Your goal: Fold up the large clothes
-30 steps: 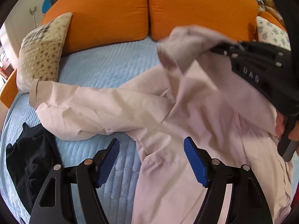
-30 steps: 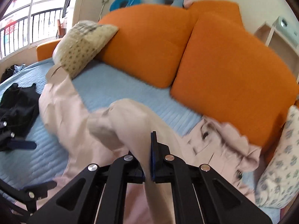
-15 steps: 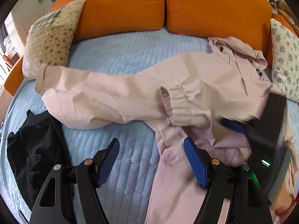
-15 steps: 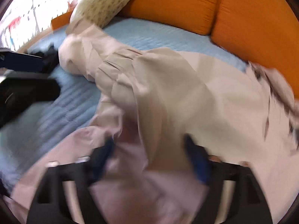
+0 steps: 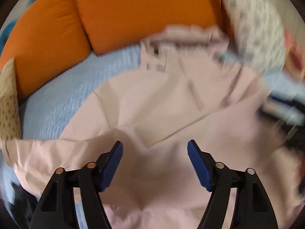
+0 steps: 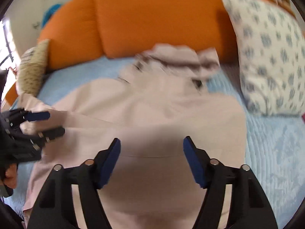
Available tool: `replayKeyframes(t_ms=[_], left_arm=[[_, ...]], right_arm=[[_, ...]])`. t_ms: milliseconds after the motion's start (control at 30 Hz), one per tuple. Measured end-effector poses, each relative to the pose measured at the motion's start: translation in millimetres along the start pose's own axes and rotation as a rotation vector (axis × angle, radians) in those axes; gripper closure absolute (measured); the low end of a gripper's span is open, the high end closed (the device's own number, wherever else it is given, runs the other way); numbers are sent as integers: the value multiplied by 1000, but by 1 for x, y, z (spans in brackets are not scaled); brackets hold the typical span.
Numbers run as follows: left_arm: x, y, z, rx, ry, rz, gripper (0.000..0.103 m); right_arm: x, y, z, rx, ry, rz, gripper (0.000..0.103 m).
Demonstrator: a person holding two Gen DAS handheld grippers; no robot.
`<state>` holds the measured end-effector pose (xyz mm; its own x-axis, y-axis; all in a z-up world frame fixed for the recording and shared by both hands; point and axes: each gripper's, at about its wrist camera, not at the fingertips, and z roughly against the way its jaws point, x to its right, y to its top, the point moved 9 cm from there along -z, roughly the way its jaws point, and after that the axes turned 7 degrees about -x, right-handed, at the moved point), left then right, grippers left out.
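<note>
A large pale pink jacket (image 5: 156, 103) lies spread on the light blue quilted sofa seat (image 5: 63, 87), its hood toward the orange back cushions. One sleeve is folded across its body. My left gripper (image 5: 154, 164) is open and empty just above the jacket's middle. My right gripper (image 6: 151, 160) is open and empty above the jacket (image 6: 152, 110). The left gripper (image 6: 38, 124) also shows at the left edge of the right wrist view, open over the jacket's left side. Both views are motion blurred.
Two orange back cushions (image 5: 133, 13) stand behind the seat. A white pillow with blue flowers (image 6: 270, 57) leans at the right. A beige patterned pillow (image 6: 32, 68) is at the left. A dark garment (image 5: 21, 200) lies at the seat's front left.
My right gripper let go of the sleeve, which now lies folded across the jacket's body, and opened. Both grippers have swung over the jacket's middle.
</note>
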<state>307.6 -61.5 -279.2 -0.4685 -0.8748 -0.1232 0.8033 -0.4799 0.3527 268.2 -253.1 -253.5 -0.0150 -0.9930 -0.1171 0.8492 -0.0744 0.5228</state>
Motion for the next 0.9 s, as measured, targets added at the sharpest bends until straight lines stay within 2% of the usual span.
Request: replayKeyframes(t_ms=[67,133,200,300,400,500,567,667,833,900], left_arm=[[-9,-12,-38,-57,38,4,36],[-23,-17,-51,-65,17,55,37],[-33,-19,-50,-53,-9,76,40],[-54,-14,-39,-15,44,88,43],[-72,-12,-33,6,6,166,43],[-81,-19,-43,-2,-10,212,43],[-78,-26,-56,-23,-17,207,43],[-72,-26,-70,0,24,174,43],[-72,-26,-63,4,14,185,43],[-75,-28,-44,10,-12,205,44]], right_arm=[[12,-4,-24,-42,-20,4,41],[24,-10,-46,-80,-54,7,41],[37,-7,-58,-85,-125,19,41],[68,-7,-66,-85,-159,-27,41],[91,-10,-59,-63,-162,-97,41],[95,-27,-68,-95,-159,-98,41],[95,-37,-81,-123,-152,-98,41],[96,-41,-91,-108,-160,-115,41],[94,-36,-92,-115,-190,-105,41],[86,-30,-70,-74,-210,-103,41]])
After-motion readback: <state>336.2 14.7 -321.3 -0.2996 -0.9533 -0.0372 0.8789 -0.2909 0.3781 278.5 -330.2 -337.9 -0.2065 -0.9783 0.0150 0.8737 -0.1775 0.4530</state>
